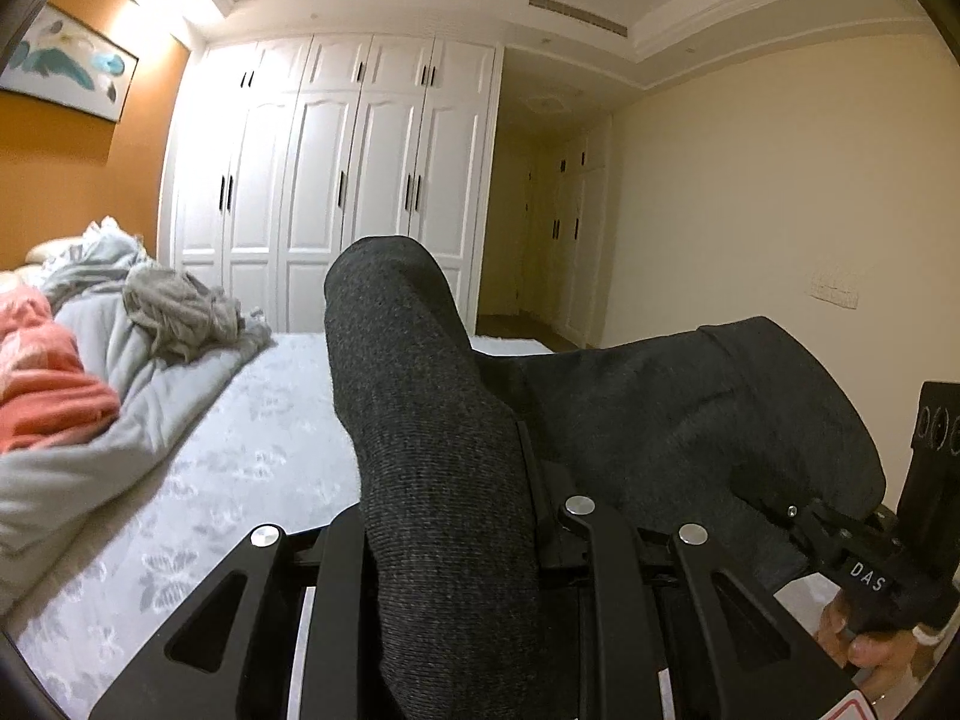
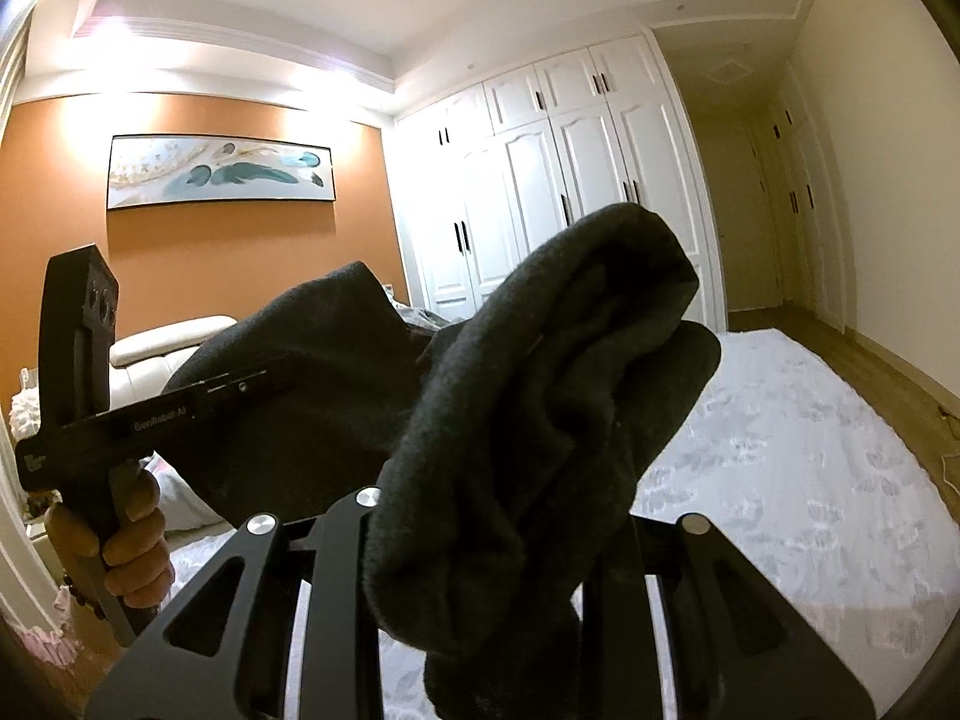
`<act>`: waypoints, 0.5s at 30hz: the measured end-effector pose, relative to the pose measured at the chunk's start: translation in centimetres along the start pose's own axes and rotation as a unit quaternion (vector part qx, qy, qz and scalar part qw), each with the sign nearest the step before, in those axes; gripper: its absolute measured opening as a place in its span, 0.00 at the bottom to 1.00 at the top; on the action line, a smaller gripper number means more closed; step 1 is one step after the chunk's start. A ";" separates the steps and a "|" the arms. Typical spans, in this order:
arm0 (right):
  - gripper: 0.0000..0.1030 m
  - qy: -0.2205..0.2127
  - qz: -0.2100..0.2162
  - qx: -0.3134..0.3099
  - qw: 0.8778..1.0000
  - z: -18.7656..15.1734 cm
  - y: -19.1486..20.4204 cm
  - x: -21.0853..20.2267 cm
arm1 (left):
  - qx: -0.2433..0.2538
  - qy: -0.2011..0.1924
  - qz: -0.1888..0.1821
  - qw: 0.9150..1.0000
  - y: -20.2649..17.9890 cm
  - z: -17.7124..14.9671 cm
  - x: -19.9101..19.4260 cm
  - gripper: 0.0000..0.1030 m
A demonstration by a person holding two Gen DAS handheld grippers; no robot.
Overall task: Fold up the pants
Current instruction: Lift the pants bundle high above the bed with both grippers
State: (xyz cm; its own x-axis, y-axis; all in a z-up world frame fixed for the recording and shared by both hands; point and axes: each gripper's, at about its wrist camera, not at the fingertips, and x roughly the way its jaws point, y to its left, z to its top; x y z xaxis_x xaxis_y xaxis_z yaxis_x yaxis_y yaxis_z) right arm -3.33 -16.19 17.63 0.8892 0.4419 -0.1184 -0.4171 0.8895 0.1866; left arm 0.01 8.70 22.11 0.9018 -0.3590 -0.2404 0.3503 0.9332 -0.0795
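- Left gripper (image 1: pixel 462 516): its jaws stand narrow and are clamped on a thick band of the pants (image 1: pixel 420 420), which bunches up between them and rises in a hump just beyond the tips.
- Right gripper (image 2: pixel 498 540): its jaws are likewise narrow and closed on a bundled fold of the same dark grey garment, which bulges out past the fingers towards the far wardrobe (image 2: pixel 570 180).
- The pants hang between the two grippers, stretched from one to the other and held up off the bed (image 1: pixel 240 480); no part of them is seen resting on the bedcover in either view.
- A hand (image 2: pixel 129 546) grasps the left gripper's handle at the left of the right wrist view; the other hand (image 1: pixel 864 636) shows at the near right edge of the left wrist view.
- A crumpled grey blanket (image 1: pixel 150 360) and a pink cloth (image 1: pixel 42 384) lie at the far left of the bed, well apart from the pants.
- Judgement on progress: the task appears to be at an early stage. The garment is picked up at two points but is bunched, not flat; no finished fold is visible.
- Remaining, as judged: spread the pants on the clear stretch of bedcover, then fold them.
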 end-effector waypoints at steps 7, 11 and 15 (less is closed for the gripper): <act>0.22 -0.024 0.010 -0.001 1.000 3.0 -1.8 2.0 | 0.004 -0.027 -0.014 1.000 1.1 3.4 1.9 0.17; 0.23 -0.038 0.023 0.015 0.999 5.7 -3.5 2.5 | 0.008 -0.048 -0.027 0.998 1.1 5.4 2.5 0.18; 0.23 -0.038 0.034 0.039 0.998 7.6 -5.7 4.0 | 0.014 -0.055 -0.026 0.998 0.9 6.5 4.3 0.18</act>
State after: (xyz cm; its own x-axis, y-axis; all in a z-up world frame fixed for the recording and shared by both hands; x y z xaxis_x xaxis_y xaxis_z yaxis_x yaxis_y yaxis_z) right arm 4.05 -20.34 23.53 0.8723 0.4881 -0.0297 -0.4636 0.8447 0.2673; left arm 5.87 7.93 27.26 0.9041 -0.4076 -0.1285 0.4029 0.9132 -0.0616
